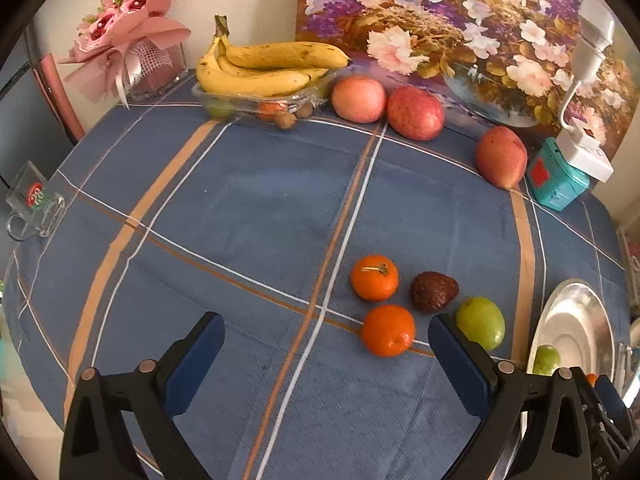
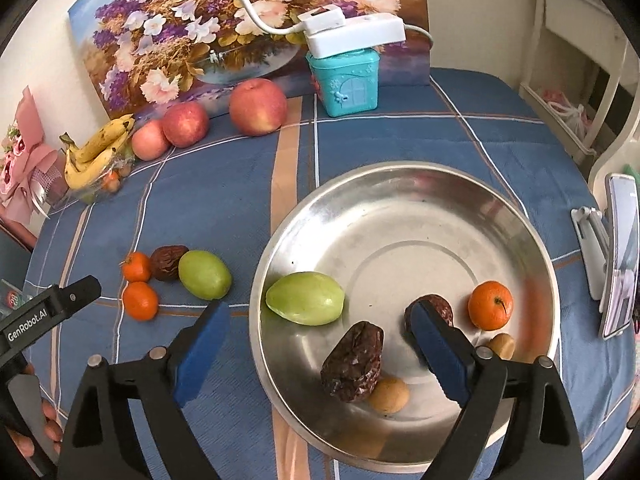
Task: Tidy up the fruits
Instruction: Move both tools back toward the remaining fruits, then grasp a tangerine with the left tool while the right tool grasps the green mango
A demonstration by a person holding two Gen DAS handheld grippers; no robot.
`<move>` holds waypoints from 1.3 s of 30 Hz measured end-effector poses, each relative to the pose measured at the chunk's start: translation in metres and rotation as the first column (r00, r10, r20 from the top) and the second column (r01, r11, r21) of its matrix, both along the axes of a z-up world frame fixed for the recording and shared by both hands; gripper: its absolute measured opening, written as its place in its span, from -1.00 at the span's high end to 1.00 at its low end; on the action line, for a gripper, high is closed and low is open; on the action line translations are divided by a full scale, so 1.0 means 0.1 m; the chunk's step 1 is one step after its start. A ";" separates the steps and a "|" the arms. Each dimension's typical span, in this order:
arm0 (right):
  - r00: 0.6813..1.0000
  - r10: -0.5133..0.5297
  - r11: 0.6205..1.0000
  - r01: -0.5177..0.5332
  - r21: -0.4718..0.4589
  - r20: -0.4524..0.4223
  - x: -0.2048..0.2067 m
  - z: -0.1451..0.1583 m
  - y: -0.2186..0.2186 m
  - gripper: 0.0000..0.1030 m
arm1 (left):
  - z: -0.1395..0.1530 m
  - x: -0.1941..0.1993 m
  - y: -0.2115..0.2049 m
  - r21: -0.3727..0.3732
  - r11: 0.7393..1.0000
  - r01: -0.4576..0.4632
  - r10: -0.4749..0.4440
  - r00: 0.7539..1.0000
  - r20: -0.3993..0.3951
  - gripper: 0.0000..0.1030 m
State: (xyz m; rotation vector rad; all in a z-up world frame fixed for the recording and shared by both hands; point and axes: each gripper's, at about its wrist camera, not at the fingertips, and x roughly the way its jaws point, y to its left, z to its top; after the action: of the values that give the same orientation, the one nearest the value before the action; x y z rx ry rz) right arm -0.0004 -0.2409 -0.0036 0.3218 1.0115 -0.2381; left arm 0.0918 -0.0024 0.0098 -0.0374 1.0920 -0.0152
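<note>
My left gripper [image 1: 324, 324] is open above the blue cloth with nothing between its fingers. Just right of it lie two tangerines [image 1: 375, 278], a dark wrinkled fruit [image 1: 434, 291] and a green fruit [image 1: 480, 322]. My right gripper [image 2: 318, 312] stands open over the left part of the steel plate [image 2: 400, 168], pressing on nothing. In the plate lie a green fruit [image 2: 306, 298], a dark wrinkled fruit [image 2: 354, 360], a second dark one [image 2: 440, 306] partly behind the right finger, a tangerine [image 2: 490, 310] and two small tan fruits [image 2: 388, 394].
Three apples [image 1: 415, 113] and bananas on a clear tray [image 1: 264, 66] line the far edge before a flower painting. A teal box [image 2: 348, 80] bears a white lamp. A bouquet [image 1: 124, 40] and a glass mug [image 1: 32, 204] stand left, a phone on a stand [image 2: 620, 256] right.
</note>
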 end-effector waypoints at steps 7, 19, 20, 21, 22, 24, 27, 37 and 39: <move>1.000 0.014 1.000 -0.014 -0.006 0.018 0.04 0.00 0.05 -0.79 | 0.05 0.07 0.00 0.014 1.000 0.027 -0.028 0.998 0.051 -1.00; 0.999 0.033 0.999 -0.033 0.029 -0.001 0.30 0.04 0.18 -0.79 | 0.04 0.42 0.12 -0.103 0.994 0.021 -0.016 0.999 0.052 -1.00; 0.999 0.040 0.999 -0.040 0.030 -0.008 0.36 0.03 0.21 -0.79 | 0.03 0.45 0.12 -0.114 0.993 0.027 -0.021 0.998 0.051 -1.00; 0.999 0.048 0.998 -0.047 0.029 -0.013 0.40 0.03 0.24 -0.79 | 0.03 0.47 0.12 -0.118 0.992 0.033 -0.027 0.998 0.050 -1.00; 0.998 0.057 0.998 -0.057 0.028 -0.018 0.47 0.03 0.28 -0.79 | 0.02 0.50 0.11 -0.119 0.992 0.039 -0.034 0.998 0.047 -1.00; 0.997 0.070 0.997 -0.069 0.032 -0.021 0.57 0.04 0.35 -0.79 | 0.01 0.56 0.08 -0.113 0.992 0.055 -0.051 0.998 0.042 -1.00; 0.995 0.095 0.995 -0.094 0.041 -0.018 0.72 0.04 0.46 -0.79 | 0.00 0.64 0.05 -0.113 0.990 0.083 -0.079 0.996 0.040 -1.00; 0.982 0.174 0.984 -0.170 0.057 -0.069 0.97 -0.19 0.68 -0.79 | -0.29 0.76 0.02 -0.137 0.987 0.087 -0.098 0.992 -0.076 -1.00; 0.982 0.170 0.984 -0.166 0.058 -0.083 0.97 -0.25 0.68 -0.79 | -0.36 0.76 0.00 -0.164 0.983 0.087 -0.104 0.990 -0.099 -1.00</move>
State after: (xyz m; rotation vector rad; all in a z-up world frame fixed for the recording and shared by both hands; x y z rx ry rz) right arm 0.0968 -0.1733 -0.0289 0.2723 1.1270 -0.0740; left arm 0.1680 -0.0020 -0.0265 -0.1311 1.1972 -0.1893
